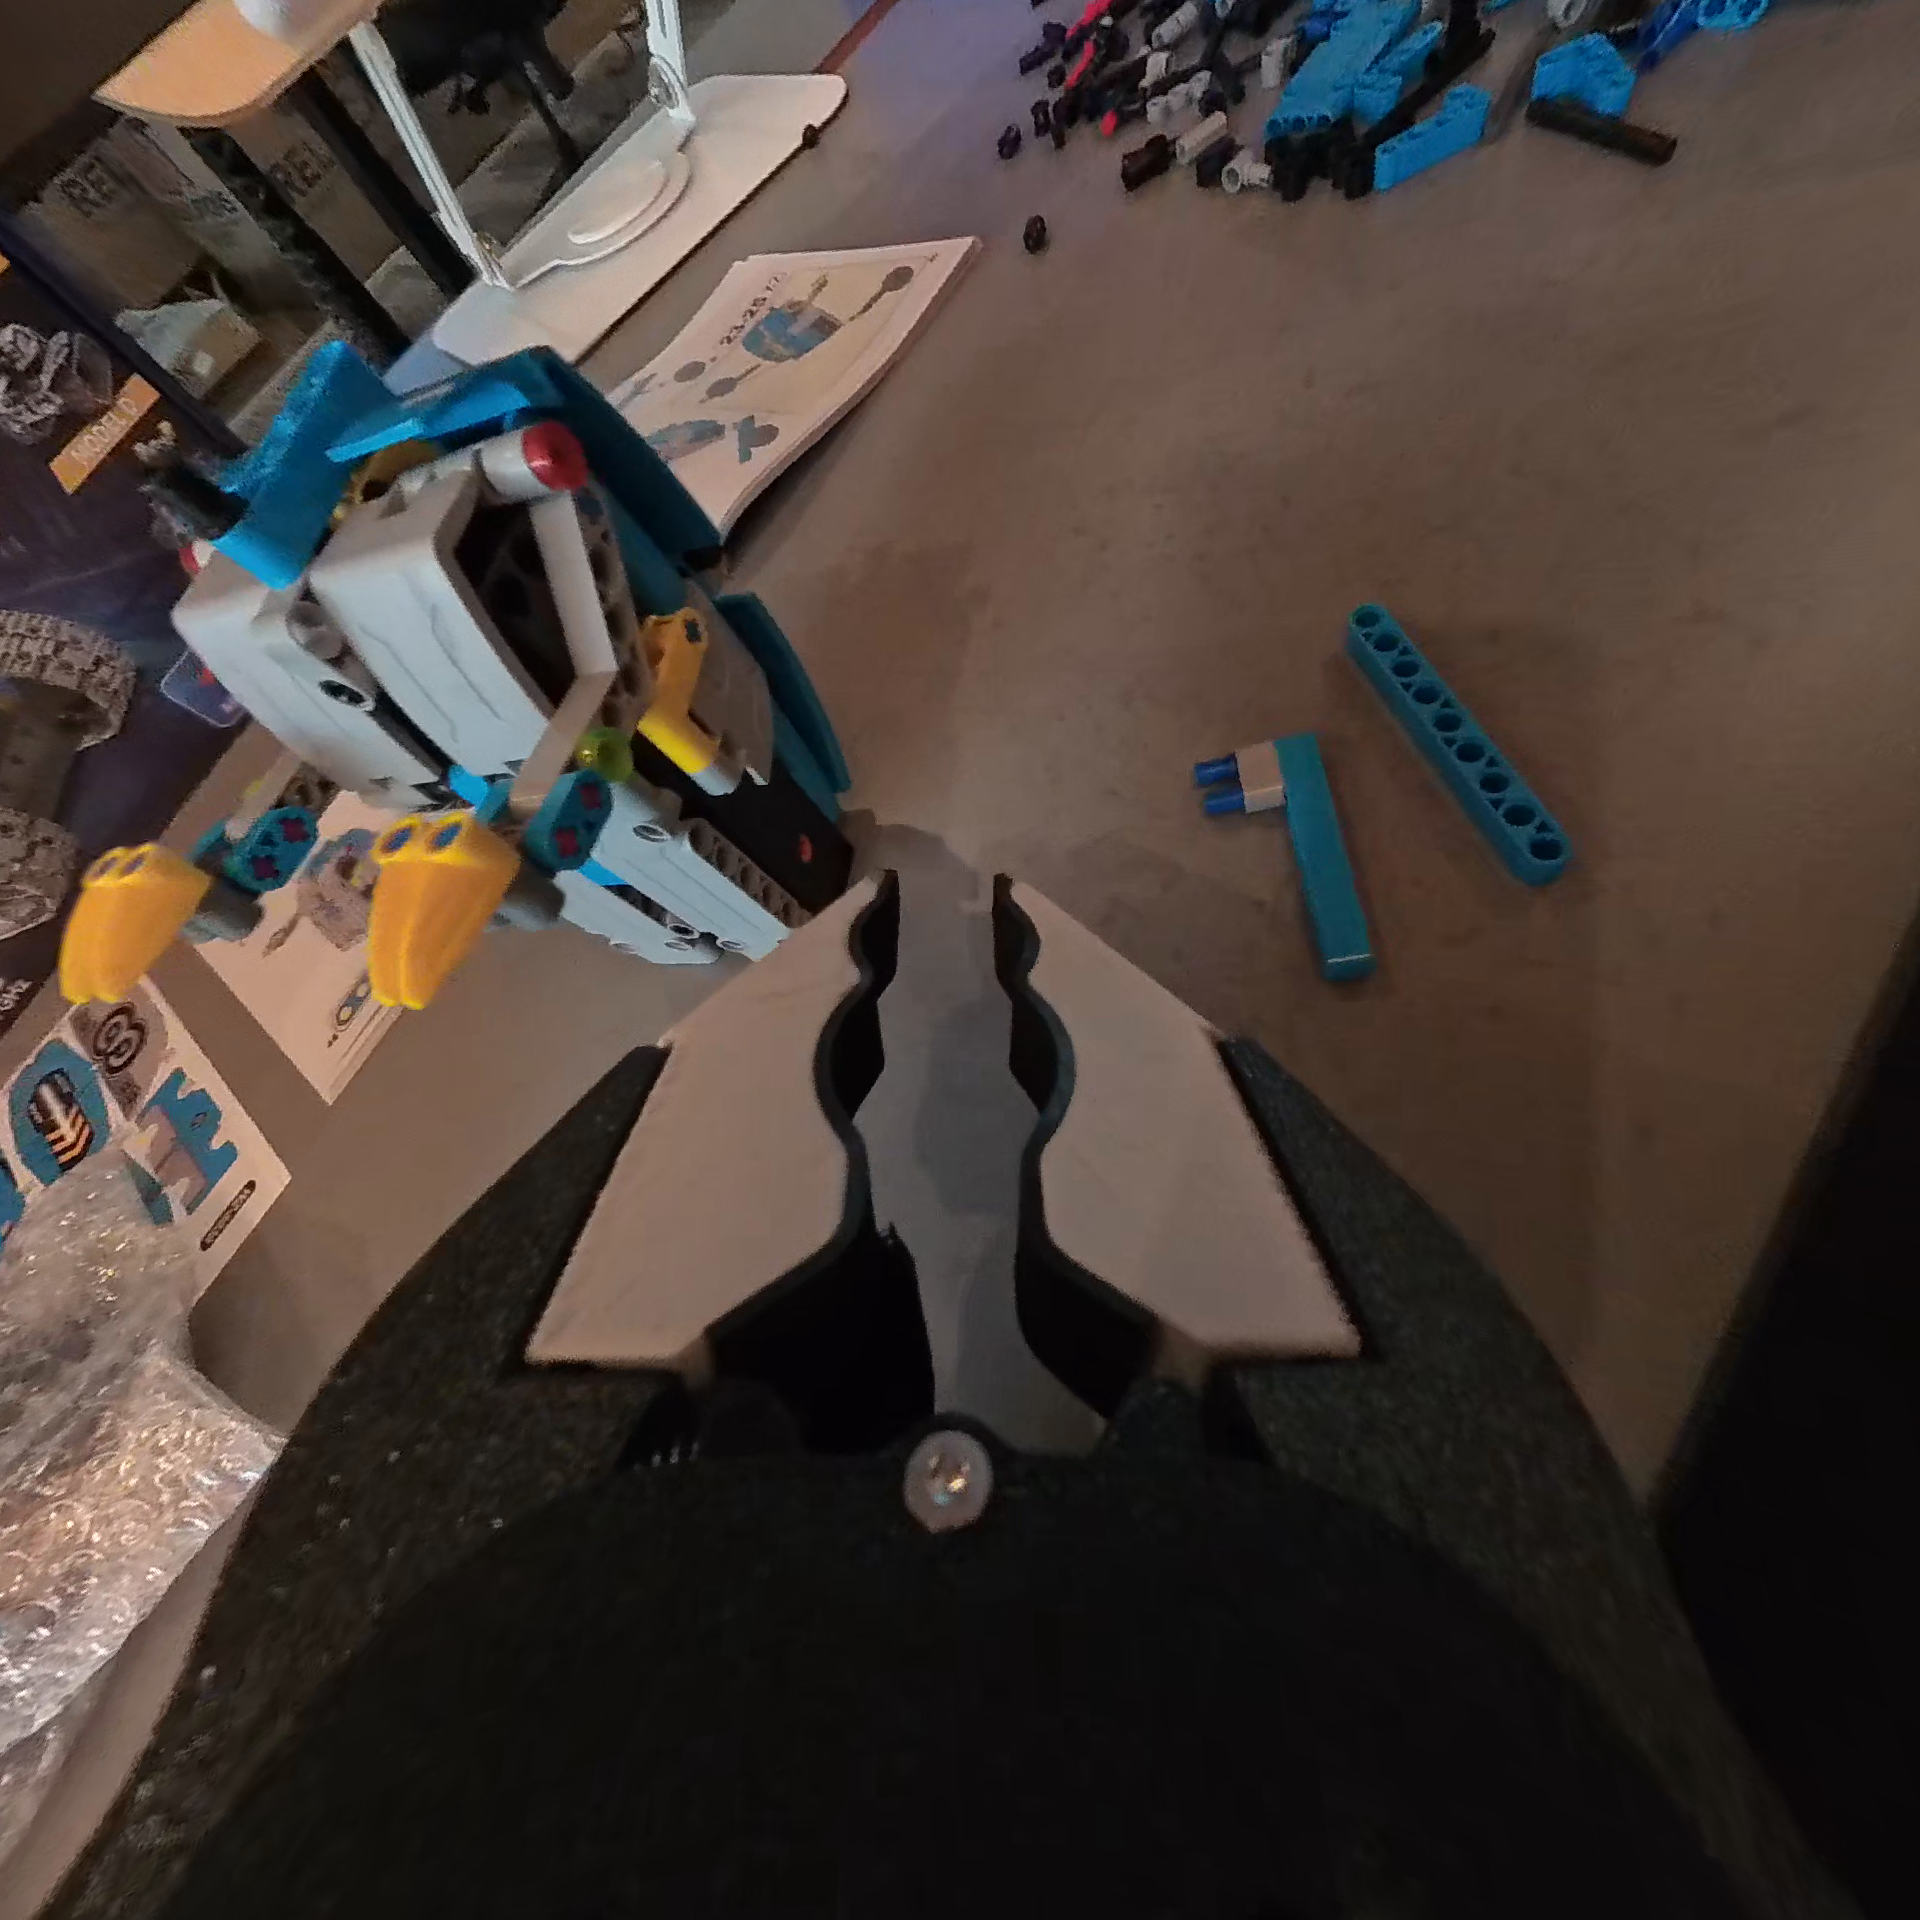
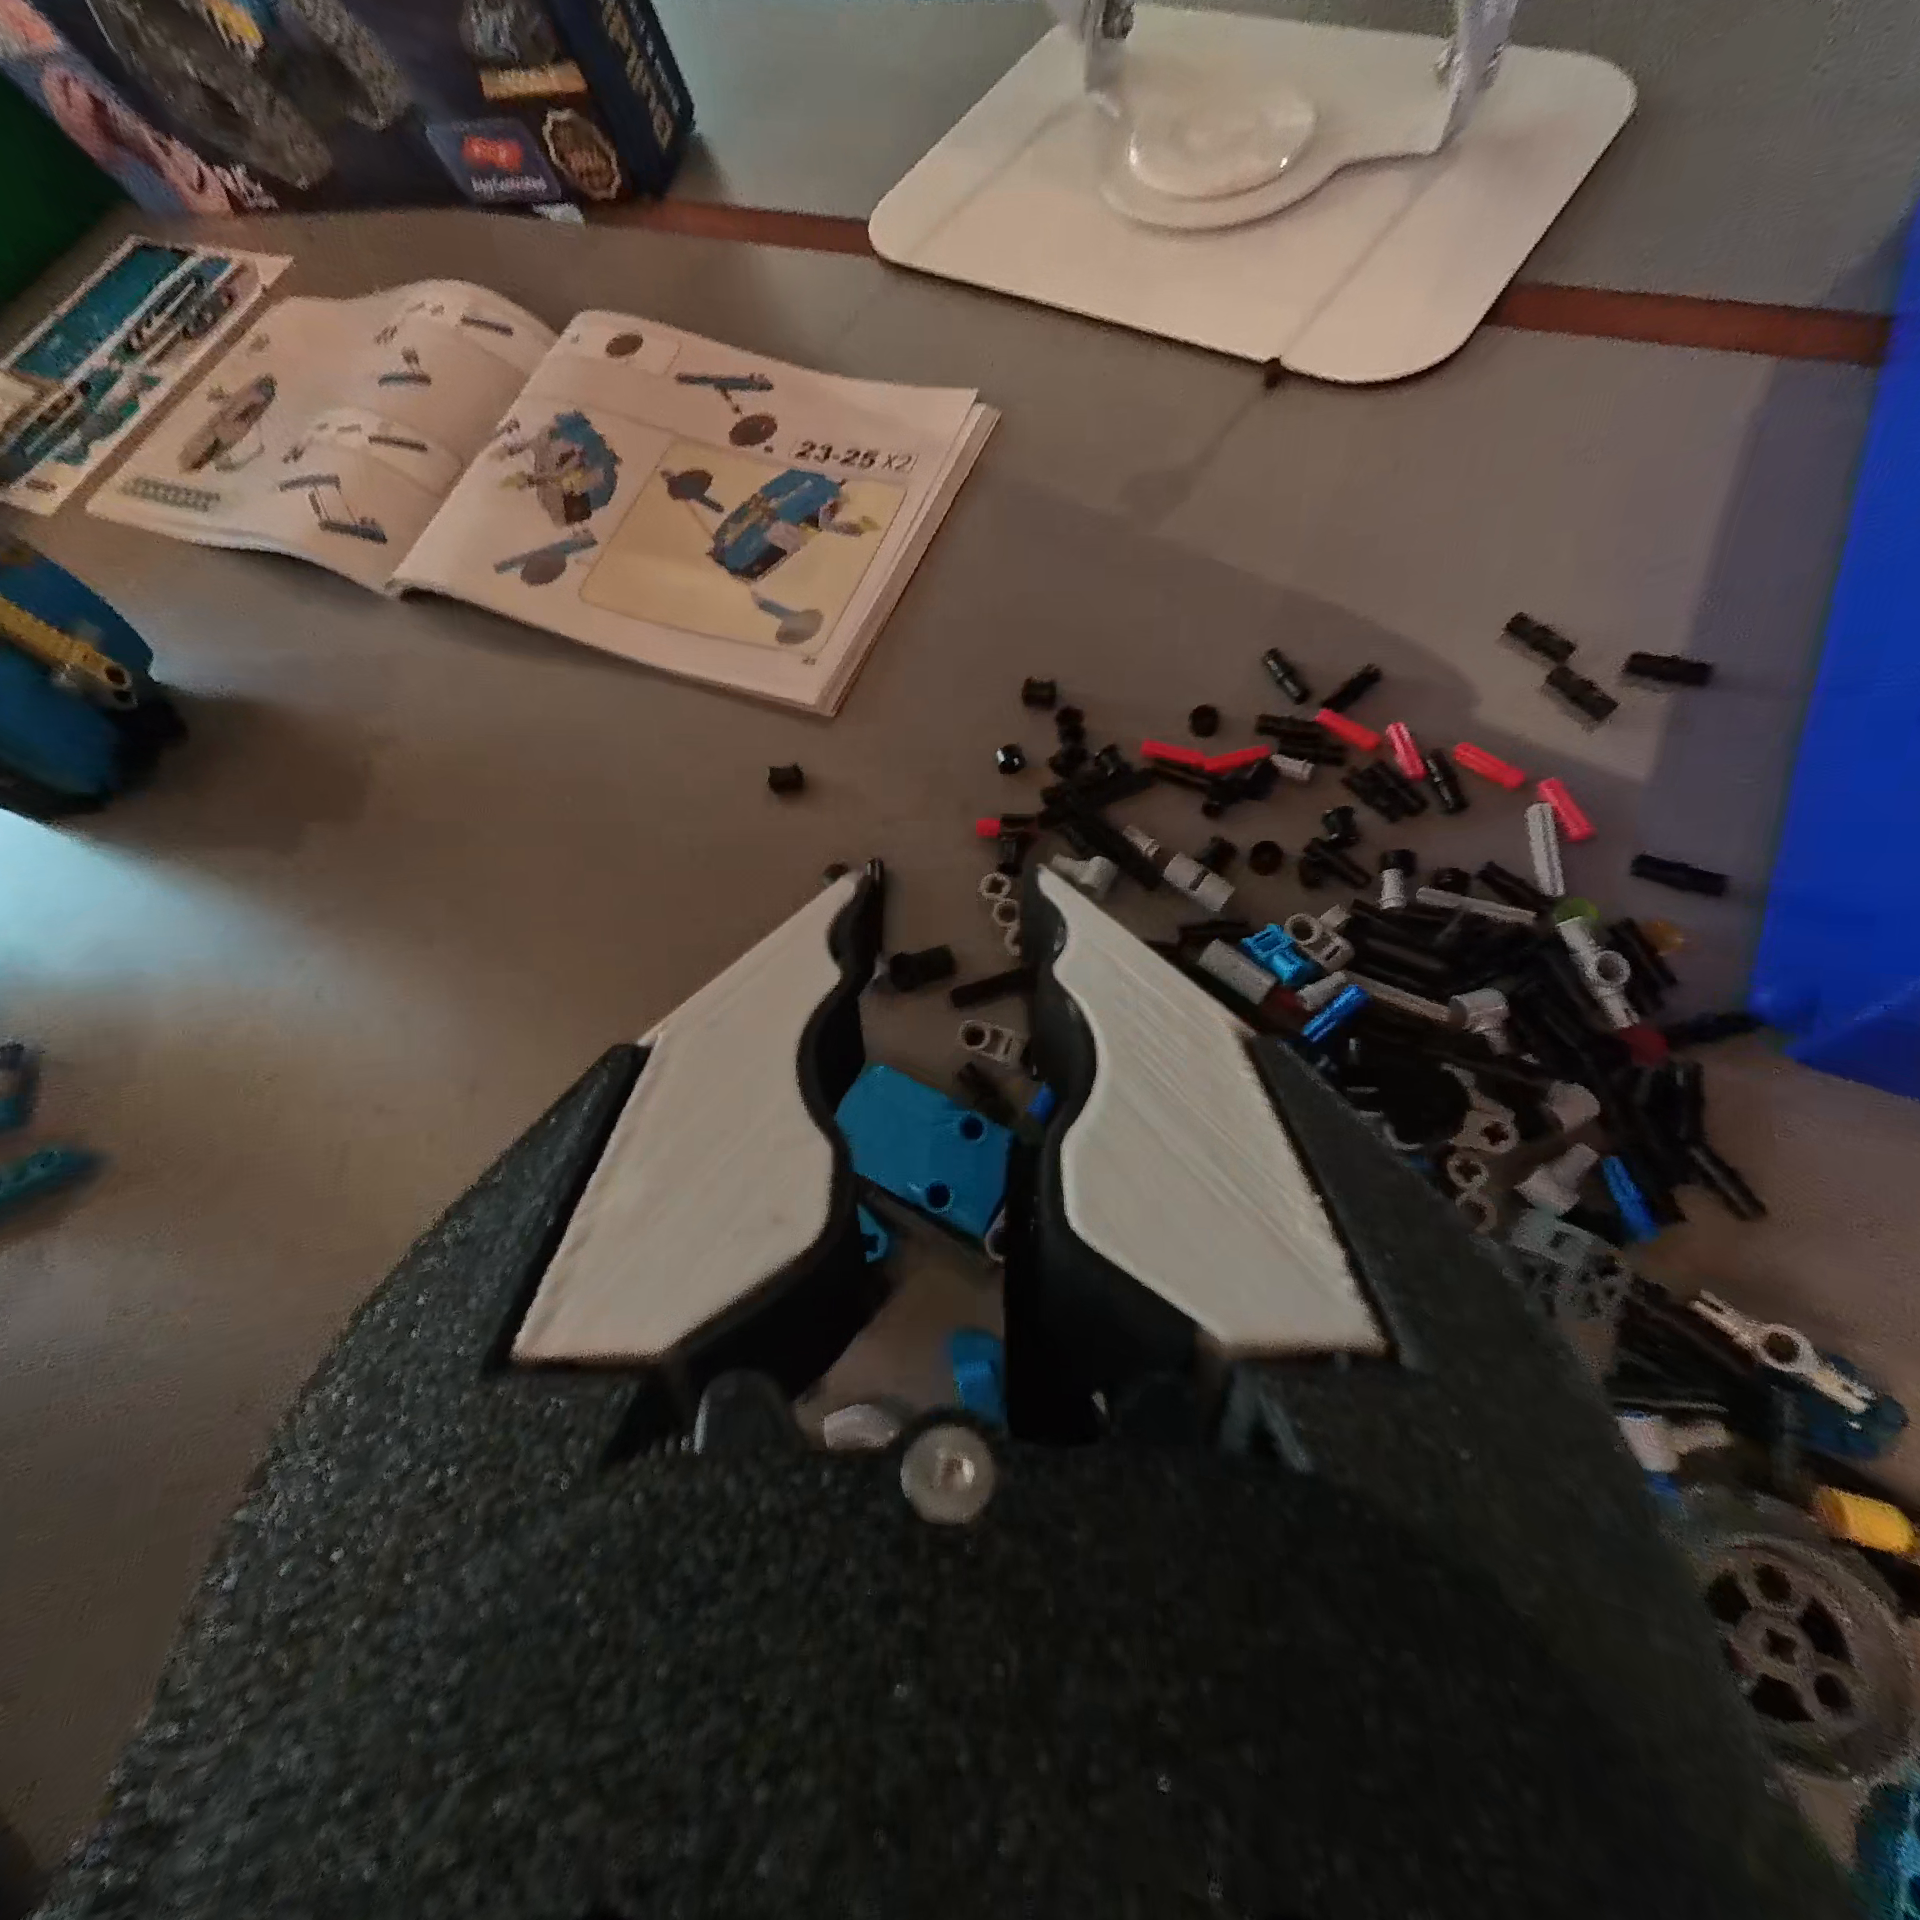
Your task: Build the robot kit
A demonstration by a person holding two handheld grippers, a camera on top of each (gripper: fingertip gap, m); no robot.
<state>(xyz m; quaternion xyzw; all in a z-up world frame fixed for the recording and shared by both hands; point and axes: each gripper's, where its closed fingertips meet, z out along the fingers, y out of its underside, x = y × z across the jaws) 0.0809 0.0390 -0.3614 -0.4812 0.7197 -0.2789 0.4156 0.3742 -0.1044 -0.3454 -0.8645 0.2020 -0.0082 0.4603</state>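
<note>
In the left wrist view my left gripper (image 1: 940, 883) hangs over the grey table with its jaws a little apart and nothing between them. Its left fingertip is close beside a built blue, white and yellow brick model (image 1: 499, 675). To the right lie a long teal beam with holes (image 1: 1455, 743) and a shorter teal beam with blue pins (image 1: 1320, 852). In the right wrist view my right gripper (image 2: 956, 883) is open over the near edge of a pile of small black, grey, red and blue pins (image 2: 1403, 935). A blue brick piece (image 2: 925, 1143) shows through the gap, lying under the fingers.
An open instruction booklet (image 2: 644, 499) lies on the table, with a sticker sheet (image 2: 114, 343) and a printed box (image 2: 343, 94) beyond it. A white stand base (image 2: 1351, 229) stands at the back. A wheel (image 2: 1787, 1652) lies at lower right. Bubble wrap (image 1: 94, 1434) is at the left. The tips of one gripper are about 35 cm away from the tips of the other. The blue brick piece (image 2: 925, 1143) is closer to my right gripper, around 6 cm from its tips; the left tips are 30 cm off.
</note>
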